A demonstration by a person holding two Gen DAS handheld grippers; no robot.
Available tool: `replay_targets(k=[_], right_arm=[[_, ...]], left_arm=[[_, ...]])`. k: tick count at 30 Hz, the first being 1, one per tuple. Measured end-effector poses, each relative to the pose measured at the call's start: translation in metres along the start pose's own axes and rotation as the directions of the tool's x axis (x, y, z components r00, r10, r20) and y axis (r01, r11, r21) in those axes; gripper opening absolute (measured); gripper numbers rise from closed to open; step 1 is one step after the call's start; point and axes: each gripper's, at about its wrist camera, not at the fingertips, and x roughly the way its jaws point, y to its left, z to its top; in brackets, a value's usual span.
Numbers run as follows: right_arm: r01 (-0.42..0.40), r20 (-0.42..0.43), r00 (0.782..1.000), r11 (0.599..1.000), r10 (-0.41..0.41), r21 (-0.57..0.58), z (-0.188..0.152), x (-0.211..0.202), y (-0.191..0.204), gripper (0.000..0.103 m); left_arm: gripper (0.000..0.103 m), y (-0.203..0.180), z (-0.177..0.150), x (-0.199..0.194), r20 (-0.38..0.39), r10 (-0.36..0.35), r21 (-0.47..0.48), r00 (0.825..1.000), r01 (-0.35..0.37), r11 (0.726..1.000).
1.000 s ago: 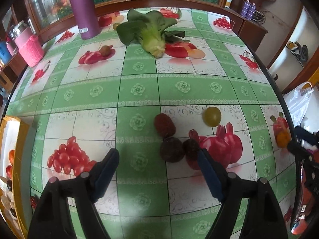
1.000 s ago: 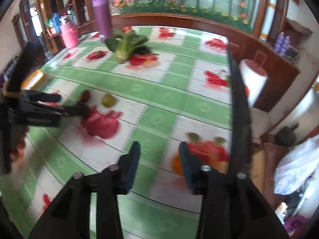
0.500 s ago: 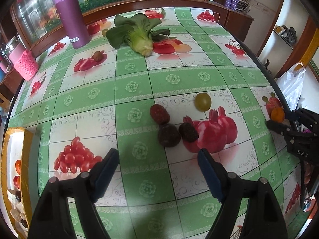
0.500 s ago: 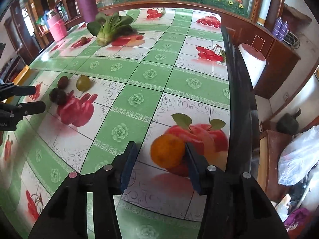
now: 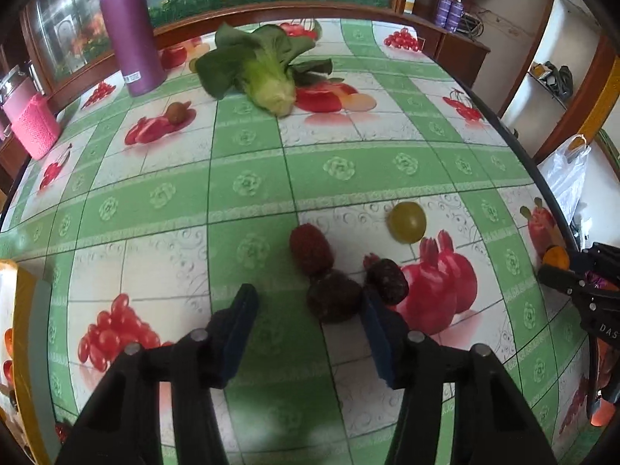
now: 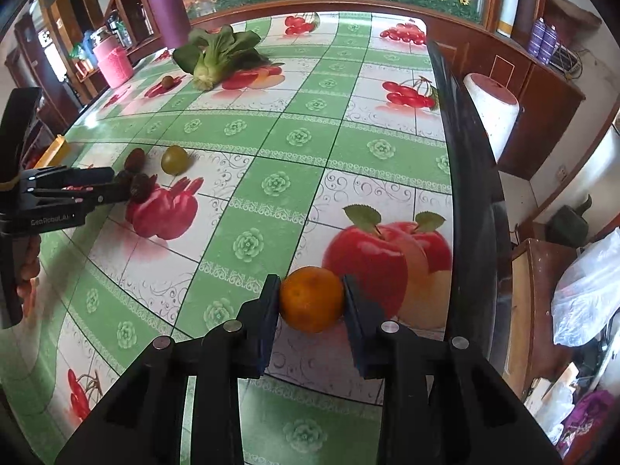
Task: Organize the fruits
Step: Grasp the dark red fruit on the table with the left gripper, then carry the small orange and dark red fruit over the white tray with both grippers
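A table (image 5: 248,186) under a green-and-white fruit-print cloth fills both views. At its far side stand a purple bottle (image 5: 130,33) and, to its right, a leafy cabbage (image 5: 259,66). Near the table's right edge, the right gripper (image 6: 312,300) has its jaws closed on an orange (image 6: 312,298), pads touching both sides; they have just been closing. Toward the left, the left gripper (image 5: 308,310) has just been narrowing, its jaws apart around a dark berry (image 5: 333,296); the right pad seems to touch it, the left does not. Two more dark berries (image 5: 312,250) lie beside it, and a green grape (image 5: 407,221) sits just beyond.
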Motion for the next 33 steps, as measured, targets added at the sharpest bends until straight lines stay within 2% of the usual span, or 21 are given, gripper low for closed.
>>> replay_targets(k=[2,4,6,11,16,19,27,33], right_arm=[[-0.001,0.001,1.0,1.0,0.001,0.005,0.0,-0.001,0.0,0.031],[-0.005,0.006,1.0,1.0,0.005,0.004,0.0,-0.002,0.001,0.031],[0.0,0.012,1.0,1.0,0.0,0.002,0.0,-0.005,0.003,0.031],[0.001,0.033,0.999,1.0,0.0,-0.01,0.001,-0.018,0.007,0.031],[-0.005,0.042,0.999,0.999,0.007,-0.037,0.004,-0.031,0.019,0.031],[-0.014,0.045,0.999,0.998,0.017,-0.062,0.007,-0.038,0.033,0.031],[-0.062,0.059,0.996,0.989,0.07,-0.134,0.019,-0.052,0.097,0.031],[-0.102,0.036,0.993,0.98,0.109,-0.174,0.029,-0.045,0.151,0.031]], left_arm=[[0.044,-0.001,0.001,-0.001,0.008,-0.019,0.001,1.0,0.019,1.0],[0.026,0.001,0.0,-0.003,0.009,-0.062,-0.012,0.998,0.062,0.998],[0.026,0.005,-0.003,-0.006,-0.004,-0.092,-0.051,0.996,0.092,0.994],[0.026,0.01,-0.025,-0.02,-0.028,-0.094,-0.065,0.995,0.092,0.994],[0.026,0.02,-0.047,-0.045,-0.011,-0.108,-0.09,0.994,0.107,0.99],[0.026,0.027,-0.06,-0.059,0.003,-0.089,-0.107,0.996,0.088,0.99],[0.026,0.057,-0.085,-0.089,0.02,-0.026,-0.182,0.999,0.03,0.983],[0.026,0.091,-0.1,-0.111,0.047,-0.022,-0.232,0.999,0.032,0.972]])
